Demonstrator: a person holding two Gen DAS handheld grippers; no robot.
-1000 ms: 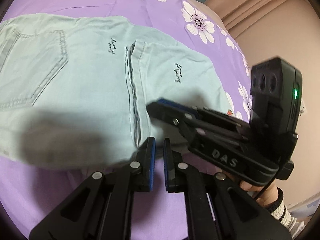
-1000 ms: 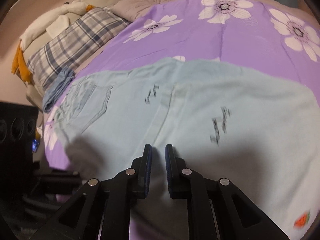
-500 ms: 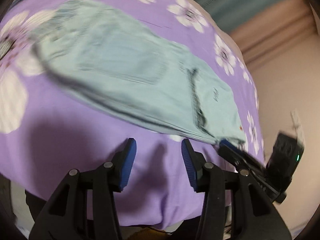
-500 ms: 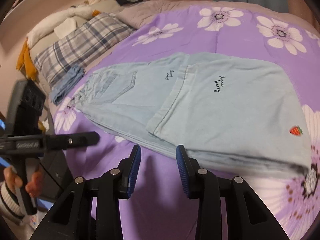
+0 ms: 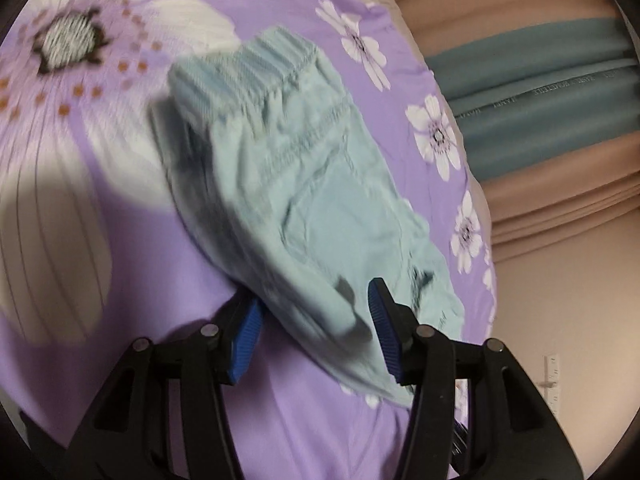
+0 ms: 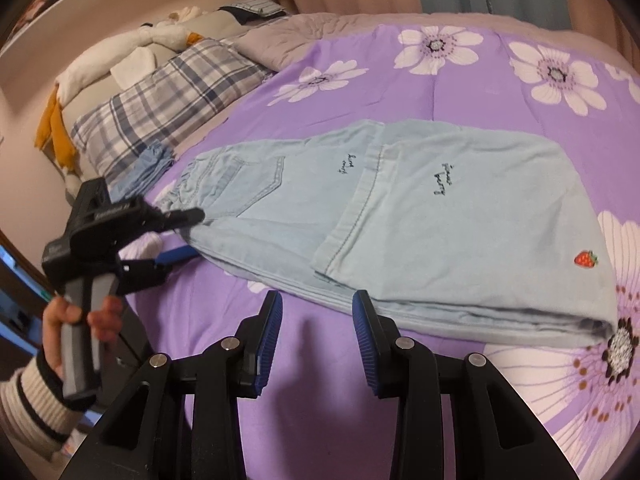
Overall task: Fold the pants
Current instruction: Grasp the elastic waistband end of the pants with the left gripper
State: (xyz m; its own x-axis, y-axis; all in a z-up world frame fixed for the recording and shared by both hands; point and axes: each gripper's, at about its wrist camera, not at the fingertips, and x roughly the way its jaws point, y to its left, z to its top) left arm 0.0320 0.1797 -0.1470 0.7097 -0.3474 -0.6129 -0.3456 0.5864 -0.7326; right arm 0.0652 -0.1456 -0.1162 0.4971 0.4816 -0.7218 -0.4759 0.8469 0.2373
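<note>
Both your grippers are spread wide with nothing in them: left gripper (image 5: 316, 320) straddling the waistband end of the folded pants (image 6: 400, 216), right gripper (image 6: 317, 336) just short of their near edge. Plaid pillow (image 6: 168, 108) sits beyond on the purple flowered bedspread (image 6: 500, 92).

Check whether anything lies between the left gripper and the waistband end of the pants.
Nothing visible does. The left gripper is open, its fingers straddling the near edge of the pants at the waistband end. The right gripper's view shows the same: left gripper at the pants, only purple bedspread around.
</note>
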